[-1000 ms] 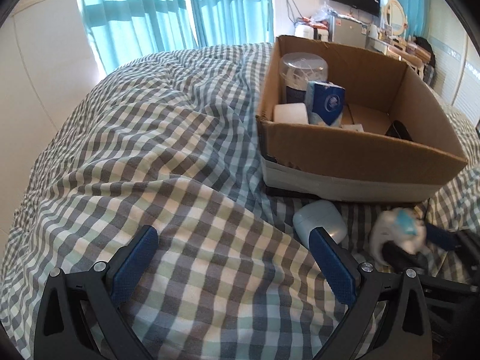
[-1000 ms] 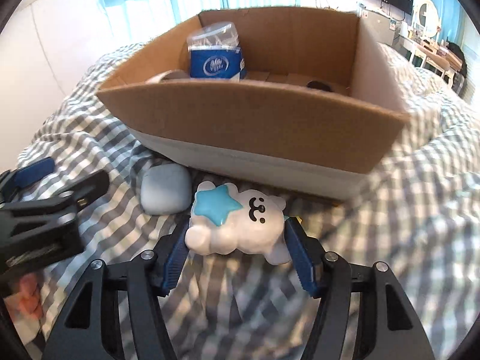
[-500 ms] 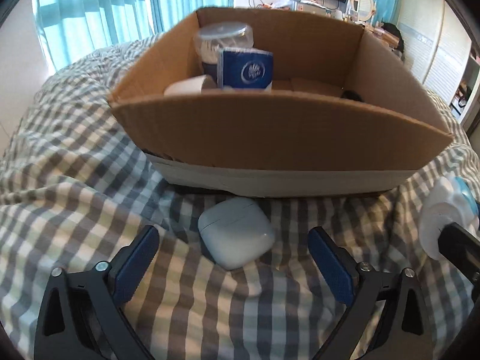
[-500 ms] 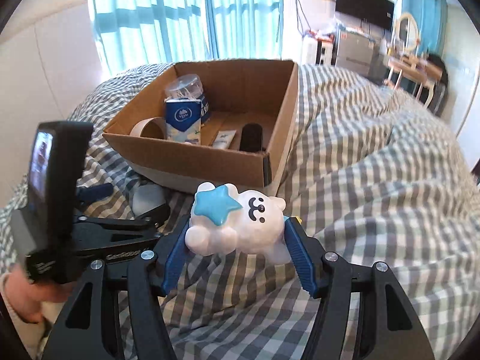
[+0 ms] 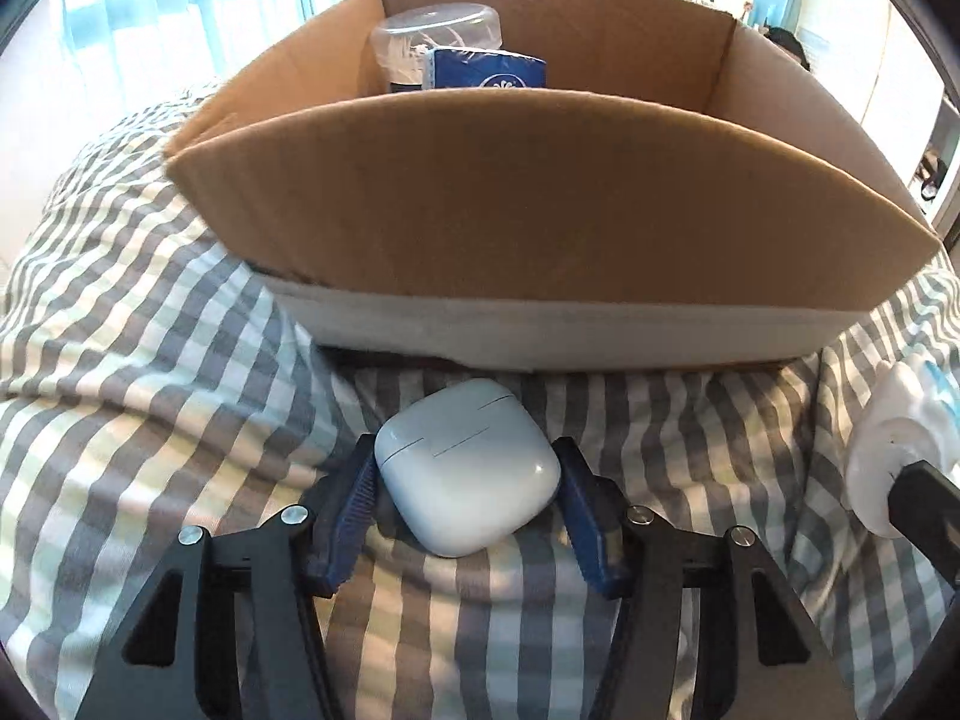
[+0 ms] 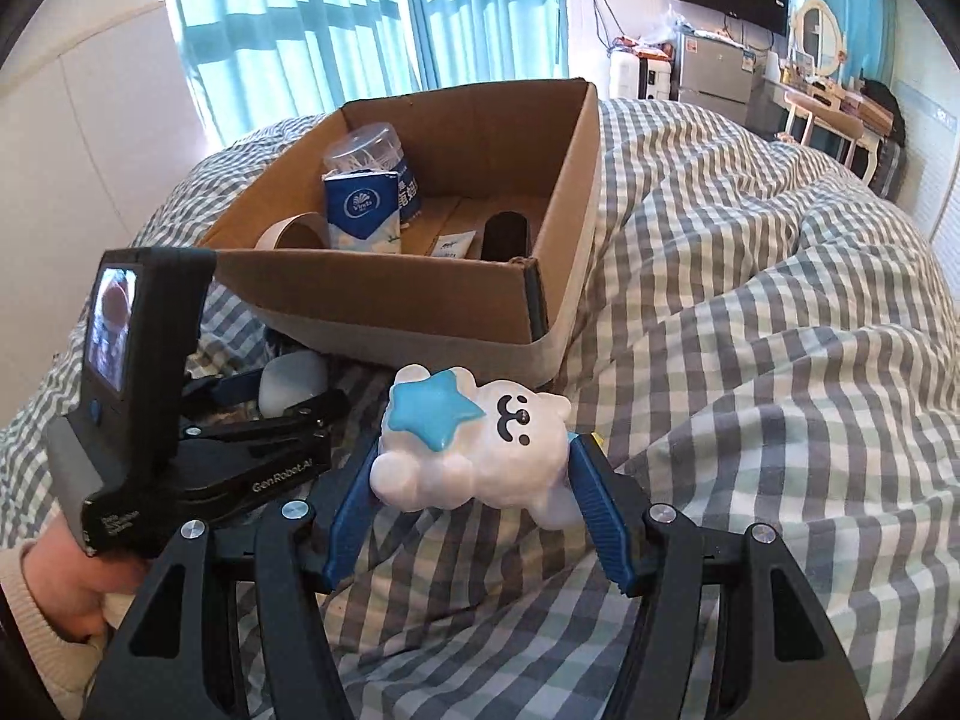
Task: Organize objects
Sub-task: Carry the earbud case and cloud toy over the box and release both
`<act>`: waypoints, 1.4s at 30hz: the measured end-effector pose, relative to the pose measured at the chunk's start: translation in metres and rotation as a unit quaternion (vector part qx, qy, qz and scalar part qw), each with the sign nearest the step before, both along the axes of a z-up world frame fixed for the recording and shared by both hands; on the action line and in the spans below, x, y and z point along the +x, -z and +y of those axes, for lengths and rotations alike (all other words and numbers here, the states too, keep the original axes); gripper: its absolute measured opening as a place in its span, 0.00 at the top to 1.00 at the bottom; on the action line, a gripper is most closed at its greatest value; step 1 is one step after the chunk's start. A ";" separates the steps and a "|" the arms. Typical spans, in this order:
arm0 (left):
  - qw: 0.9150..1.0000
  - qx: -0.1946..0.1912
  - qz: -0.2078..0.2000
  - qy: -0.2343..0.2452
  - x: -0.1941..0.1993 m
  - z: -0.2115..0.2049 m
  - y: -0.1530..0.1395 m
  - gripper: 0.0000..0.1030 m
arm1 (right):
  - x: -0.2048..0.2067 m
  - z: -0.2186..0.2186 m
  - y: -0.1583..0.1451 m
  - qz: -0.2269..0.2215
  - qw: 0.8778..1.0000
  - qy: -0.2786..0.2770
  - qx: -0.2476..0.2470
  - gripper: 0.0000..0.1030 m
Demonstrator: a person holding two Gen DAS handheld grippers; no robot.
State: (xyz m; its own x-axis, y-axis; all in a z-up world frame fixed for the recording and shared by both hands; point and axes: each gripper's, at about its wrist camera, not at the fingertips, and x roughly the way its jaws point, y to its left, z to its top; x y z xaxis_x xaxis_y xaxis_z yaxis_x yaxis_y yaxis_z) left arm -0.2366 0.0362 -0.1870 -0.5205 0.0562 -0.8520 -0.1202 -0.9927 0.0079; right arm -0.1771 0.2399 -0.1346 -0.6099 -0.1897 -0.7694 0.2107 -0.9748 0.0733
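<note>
My left gripper [image 5: 467,480] is shut on a white earbud case [image 5: 465,465] that rests on the checked blanket just in front of the cardboard box [image 5: 540,204]. My right gripper [image 6: 471,468] is shut on a white bear toy with a blue star [image 6: 474,438] and holds it above the blanket, near the box's near right corner [image 6: 534,294]. The toy also shows at the right edge of the left wrist view [image 5: 900,438]. The left gripper and the case [image 6: 291,381] show in the right wrist view, to the left.
The box holds a clear jar of cotton swabs [image 6: 366,150], a blue tissue pack [image 6: 363,213], a tape roll [image 6: 294,234], a black item [image 6: 507,234] and a small sachet [image 6: 453,243]. The checked blanket [image 6: 750,330] lies in folds. Furniture stands beyond the bed.
My left gripper moved in and closed on the earbud case. My right gripper rose and drew back from the box with the bear toy still held.
</note>
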 end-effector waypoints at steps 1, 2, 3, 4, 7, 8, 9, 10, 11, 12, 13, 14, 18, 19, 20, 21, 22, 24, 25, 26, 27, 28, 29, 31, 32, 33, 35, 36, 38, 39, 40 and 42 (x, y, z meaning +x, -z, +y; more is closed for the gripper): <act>1.000 0.001 0.000 0.002 0.004 0.001 -0.002 0.43 | 0.002 -0.001 -0.001 0.001 1.000 0.000 0.003 0.40; 1.000 0.004 -0.002 0.004 0.008 0.001 -0.005 0.43 | 0.004 -0.002 -0.002 0.003 1.000 -0.001 0.005 0.40; 1.000 0.009 -0.005 0.007 0.011 0.000 -0.007 0.43 | 0.006 -0.003 -0.003 0.005 1.000 0.000 0.007 0.40; 1.000 0.017 -0.009 0.009 0.016 -0.001 -0.011 0.43 | 0.008 -0.003 -0.004 0.006 1.000 0.000 0.008 0.40; 1.000 0.027 -0.004 0.012 0.029 -0.004 -0.022 0.44 | 0.017 -0.007 -0.009 0.011 1.000 0.001 0.014 0.40; 1.000 0.027 0.005 0.014 0.036 -0.005 -0.028 0.44 | 0.020 -0.008 -0.010 0.013 1.000 0.000 0.017 0.40; 0.999 0.027 0.010 0.017 0.041 -0.005 -0.033 0.44 | 0.023 -0.010 -0.013 0.016 1.000 0.000 0.019 0.40; 0.999 0.028 0.013 0.019 0.045 -0.006 -0.037 0.44 | 0.027 -0.011 -0.014 0.018 1.000 0.000 0.020 0.40; 0.999 0.032 0.018 0.023 0.051 -0.006 -0.043 0.44 | 0.030 -0.012 -0.017 0.020 1.000 0.000 0.021 0.40; 0.999 0.033 0.022 0.025 0.054 -0.008 -0.046 0.44 | 0.035 -0.013 -0.020 0.023 0.999 -0.001 0.023 0.40; 0.999 0.033 0.028 0.028 0.055 -0.009 -0.054 0.44 | 0.038 -0.014 -0.023 0.026 0.999 -0.001 0.024 0.40; 0.998 0.031 0.037 0.031 0.060 -0.009 -0.061 0.44 | 0.042 -0.015 -0.027 0.031 0.999 -0.002 0.025 0.40; 0.997 0.026 0.066 0.033 0.083 -0.007 -0.080 0.44 | 0.058 -0.018 -0.044 0.051 0.998 -0.002 0.031 0.40; 0.997 0.023 0.072 0.032 0.094 0.001 -0.084 0.44 | 0.061 -0.018 -0.048 0.056 0.998 -0.002 0.031 0.40; 0.996 0.022 0.080 0.031 0.100 -0.002 -0.090 0.44 | 0.064 -0.018 -0.052 0.061 0.998 -0.002 0.031 0.40; 0.996 0.023 0.083 0.030 0.098 0.002 -0.091 0.44 | 0.067 -0.020 -0.056 0.066 0.997 -0.003 0.031 0.40; 0.995 0.027 0.087 0.030 0.102 -0.001 -0.098 0.44 | 0.071 -0.020 -0.060 0.070 0.997 -0.004 0.031 0.40; 0.994 0.032 0.098 0.026 0.112 -0.004 -0.109 0.44 | 0.076 -0.021 -0.067 0.077 0.997 -0.005 0.031 0.40; 0.994 0.033 0.103 0.026 0.115 -0.005 -0.113 0.44 | 0.078 -0.021 -0.071 0.080 0.996 -0.008 0.029 0.40; 0.993 0.033 0.108 0.026 0.114 -0.004 -0.116 0.44 | 0.079 -0.021 -0.074 0.083 0.996 -0.009 0.026 0.40; 0.993 0.033 0.113 0.026 0.118 -0.006 -0.121 0.44 | 0.080 -0.021 -0.078 0.086 0.996 -0.011 0.023 0.40; 0.992 0.032 0.120 0.027 0.121 -0.006 -0.126 0.44 | 0.081 -0.021 -0.082 0.089 0.996 -0.013 0.021 0.40; 0.991 0.030 0.127 0.028 0.123 -0.006 -0.132 0.44 | 0.081 -0.020 -0.087 0.093 0.995 -0.014 0.020 0.40; 0.990 0.027 0.137 0.031 0.122 -0.007 -0.143 0.44 | 0.079 -0.019 -0.097 0.102 0.994 -0.017 0.021 0.40; 0.989 0.027 0.142 0.033 0.120 -0.007 -0.149 0.44 | 0.078 -0.018 -0.103 0.108 0.994 -0.019 0.023 0.40; 0.988 0.027 0.147 0.034 0.119 -0.007 -0.156 0.44 | 0.076 -0.017 -0.110 0.115 0.993 -0.019 0.024 0.40; 0.986 0.029 0.161 0.040 0.110 -0.008 -0.171 0.44 | 0.068 -0.016 -0.122 0.127 0.991 -0.022 0.022 0.40; 0.985 0.030 0.167 0.041 0.106 -0.008 -0.178 0.44 | 0.063 -0.015 -0.129 0.132 0.991 -0.024 0.020 0.40; 0.983 0.028 0.177 0.044 0.097 -0.008 -0.187 0.44 | 0.052 -0.014 -0.140 0.141 0.990 -0.025 0.017 0.40; 0.982 0.026 0.183 0.046 0.090 -0.007 -0.192 0.44 | 0.044 -0.013 -0.146 0.144 0.989 -0.026 0.016 0.40; 0.981 0.024 0.187 0.047 0.083 -0.006 -0.195 0.44 | 0.037 -0.013 -0.150 0.146 0.989 -0.027 0.015 0.40; 0.980 0.024 0.193 0.048 0.066 -0.004 -0.201 0.44 | 0.019 -0.013 -0.158 0.150 0.988 -0.027 0.012 0.40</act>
State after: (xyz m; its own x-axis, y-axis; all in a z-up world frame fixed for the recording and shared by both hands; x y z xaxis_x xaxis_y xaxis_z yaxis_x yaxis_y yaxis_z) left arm -0.1702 0.0319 0.0137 -0.7938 0.1559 -0.5878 -0.2106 -0.9772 0.0253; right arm -0.1581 0.2270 0.0231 -0.8010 -0.2113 -0.5601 0.2707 -0.9624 -0.0240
